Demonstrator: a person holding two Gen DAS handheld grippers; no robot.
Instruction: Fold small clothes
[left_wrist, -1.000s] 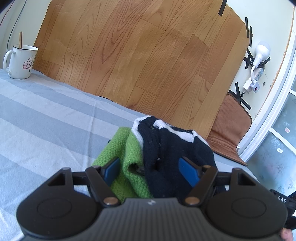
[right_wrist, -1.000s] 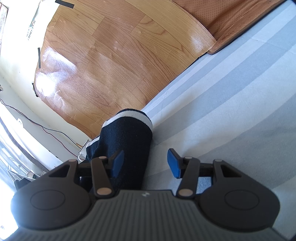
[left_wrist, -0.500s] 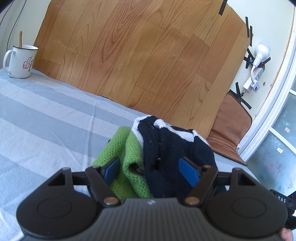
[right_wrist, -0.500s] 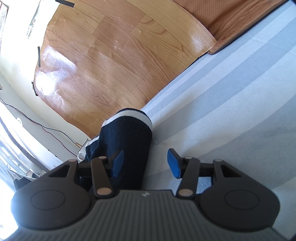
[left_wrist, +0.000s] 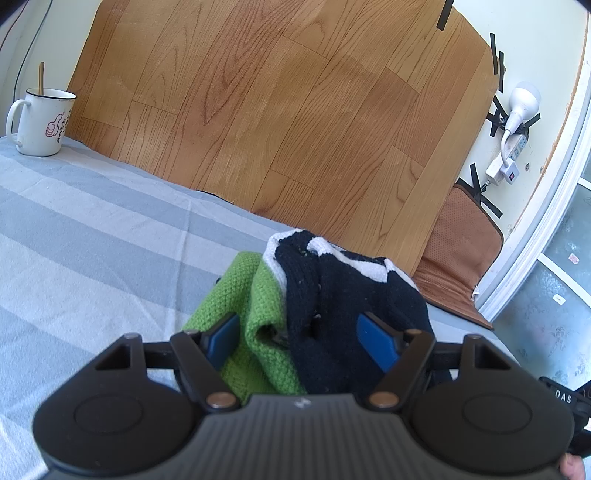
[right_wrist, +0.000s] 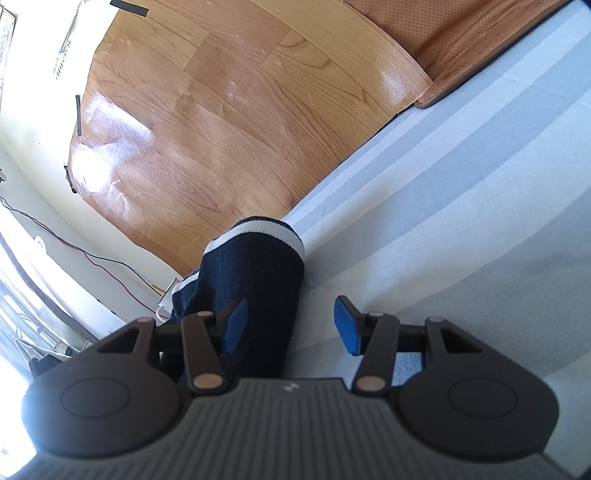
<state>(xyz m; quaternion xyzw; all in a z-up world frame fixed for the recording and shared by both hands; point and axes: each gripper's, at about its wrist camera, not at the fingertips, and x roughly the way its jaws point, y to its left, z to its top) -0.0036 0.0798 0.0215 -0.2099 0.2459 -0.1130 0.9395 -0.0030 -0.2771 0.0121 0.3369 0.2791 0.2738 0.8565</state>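
A crumpled heap of small knitwear lies on the striped bed sheet (left_wrist: 92, 236): a green knit (left_wrist: 258, 332) and a navy knit with white stripes (left_wrist: 347, 314). My left gripper (left_wrist: 299, 341) stands wide open around the heap, with one blue pad beside the green knit and the other beside the navy one. In the right wrist view, a navy sleeve with a white-striped cuff (right_wrist: 255, 269) stretches toward the wall. My right gripper (right_wrist: 291, 326) is open. The sleeve lies against its left pad (right_wrist: 232, 325), and bare sheet shows beside its right pad.
A white mug (left_wrist: 40, 122) with a stick in it stands at the sheet's far left corner. A wood-grain panel (left_wrist: 277, 122) backs the bed, with a brown perforated mat (left_wrist: 458, 254) at its right. A lamp and power strip (left_wrist: 513, 136) hang on the wall.
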